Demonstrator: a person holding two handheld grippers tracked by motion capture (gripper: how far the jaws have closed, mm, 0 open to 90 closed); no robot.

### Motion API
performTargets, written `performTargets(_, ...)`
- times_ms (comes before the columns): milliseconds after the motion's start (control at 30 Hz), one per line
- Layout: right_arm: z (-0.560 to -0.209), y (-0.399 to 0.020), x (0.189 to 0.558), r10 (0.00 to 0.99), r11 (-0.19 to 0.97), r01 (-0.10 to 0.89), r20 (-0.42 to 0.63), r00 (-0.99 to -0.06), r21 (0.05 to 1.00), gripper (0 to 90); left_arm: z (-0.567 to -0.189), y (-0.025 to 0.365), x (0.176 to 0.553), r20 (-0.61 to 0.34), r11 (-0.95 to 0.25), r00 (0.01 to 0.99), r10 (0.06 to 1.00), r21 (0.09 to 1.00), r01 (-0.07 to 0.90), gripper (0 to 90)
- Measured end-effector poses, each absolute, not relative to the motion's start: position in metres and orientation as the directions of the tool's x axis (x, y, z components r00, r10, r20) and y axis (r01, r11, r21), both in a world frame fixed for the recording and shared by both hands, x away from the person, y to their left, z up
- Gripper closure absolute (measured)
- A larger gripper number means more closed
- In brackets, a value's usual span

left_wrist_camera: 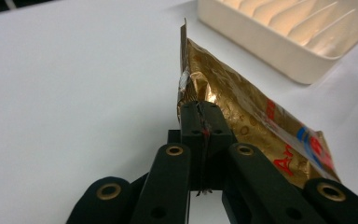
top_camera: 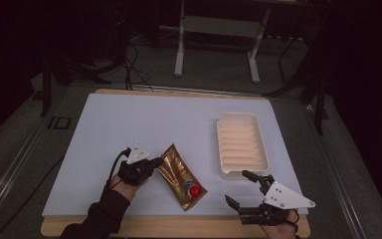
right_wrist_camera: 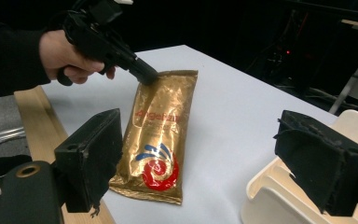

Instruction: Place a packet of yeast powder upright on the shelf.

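Note:
A gold foil packet [top_camera: 180, 177] with a red and blue swirl lies flat on the white table top [top_camera: 144, 124], near its front edge. My left gripper [top_camera: 155, 163] is shut on the packet's left edge near its top end. In the left gripper view the jaws pinch the crinkled foil of the packet [left_wrist_camera: 233, 100]. My right gripper [top_camera: 239, 188] is open at the front right, with nothing between its fingers. In the right gripper view the packet [right_wrist_camera: 161, 133] lies ahead between the spread fingers [right_wrist_camera: 91, 156], and the left gripper [right_wrist_camera: 147, 74] holds its far end.
A cream ribbed tray [top_camera: 241, 144] stands on the table's right half, just beyond the right gripper; its rim also appears in the other views [left_wrist_camera: 279, 46] [right_wrist_camera: 265, 186]. A wooden board edge [top_camera: 179, 224] runs under the table front. Table legs and cables stand behind.

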State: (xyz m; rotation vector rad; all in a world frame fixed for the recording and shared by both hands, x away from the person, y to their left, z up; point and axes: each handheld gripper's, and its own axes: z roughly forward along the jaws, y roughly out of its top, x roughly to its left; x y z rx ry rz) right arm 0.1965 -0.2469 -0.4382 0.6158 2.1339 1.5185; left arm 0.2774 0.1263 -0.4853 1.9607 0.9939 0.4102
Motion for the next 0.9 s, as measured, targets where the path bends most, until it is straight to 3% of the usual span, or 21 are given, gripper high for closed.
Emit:
performTargets(467, -0.435, -0.252, 0.195, 0.612, 0.261, 0.095, -0.089, -0.786, 0.961, 17.9, -0.453, 0.11, 0.258, -0.047, -0.319, 0.715, 0.697, 0.873, 0.369, 90.0)
performTargets(500, -0.434, -0.254, 0.195, 0.618, 0.255, 0.092, -0.089, -0.781, 0.963, 21.7, -0.451, 0.107, 0.255, -0.034, -0.324, 0.719, 0.694, 0.877, 0.354, 90.0)
performTargets(900, -0.429, -0.259, 0.196, 0.621, 0.23, 0.106, -0.062, -0.781, 0.967, 22.9, -0.413, 0.094, 0.238, 0.005, -0.322, 0.821, 0.571, 0.921, 0.219, 90.0)
